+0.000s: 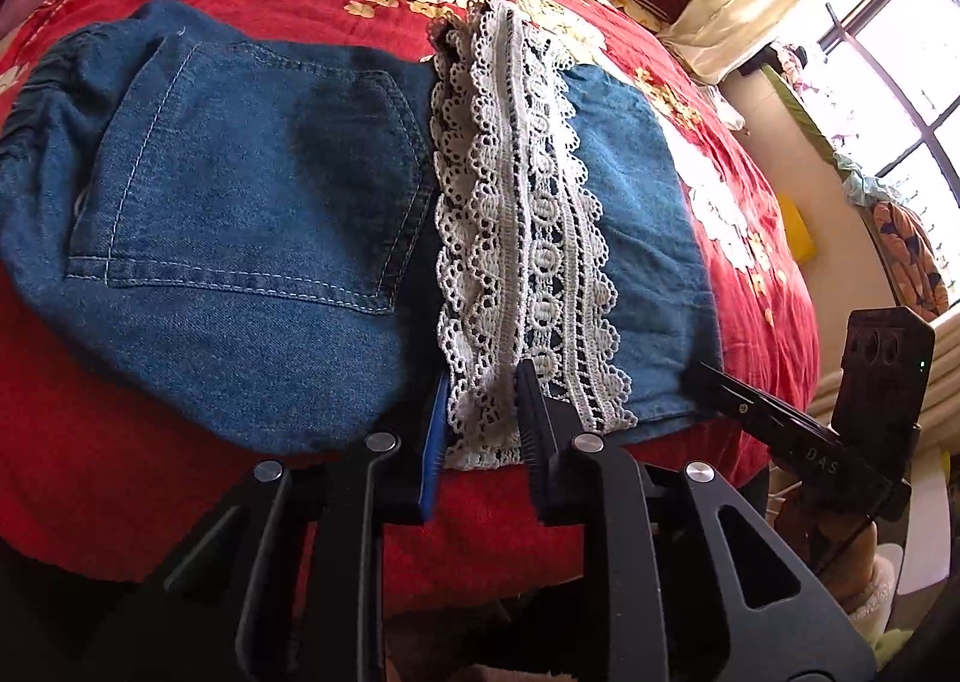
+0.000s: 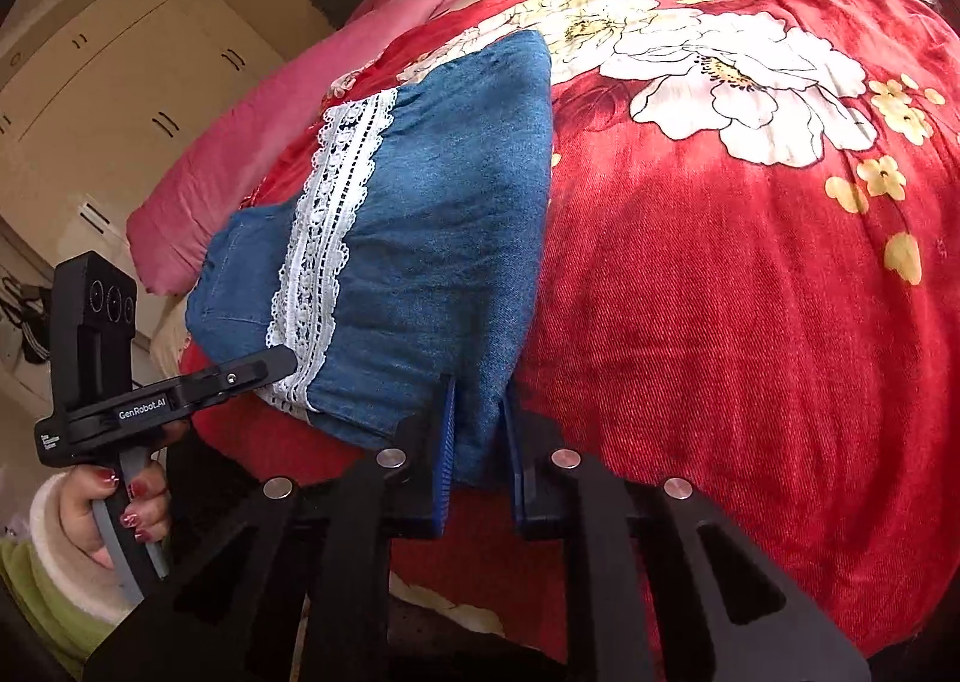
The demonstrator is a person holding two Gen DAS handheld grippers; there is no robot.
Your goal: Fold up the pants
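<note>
The pants (image 1: 240, 214) lie on the red bedspread (image 1: 750, 238), stretching ahead of both claws. The left claw (image 1: 483, 418) pinches the lace strip (image 1: 528, 214) at the near edge. The right claw (image 2: 478, 430) clamps the denim corner beside it.

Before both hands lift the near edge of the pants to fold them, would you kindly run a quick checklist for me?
1. Left gripper jaws closed on the lace at the near edge: ok.
2. Right gripper jaws closed on the denim corner: ok.
3. Pants lying flat on the bedspread: ok, some bunching at the waistband.
4. Bedspread beyond the pants free for the fold: ok.
5. All layers caught in each grip: cannot tell.
</note>
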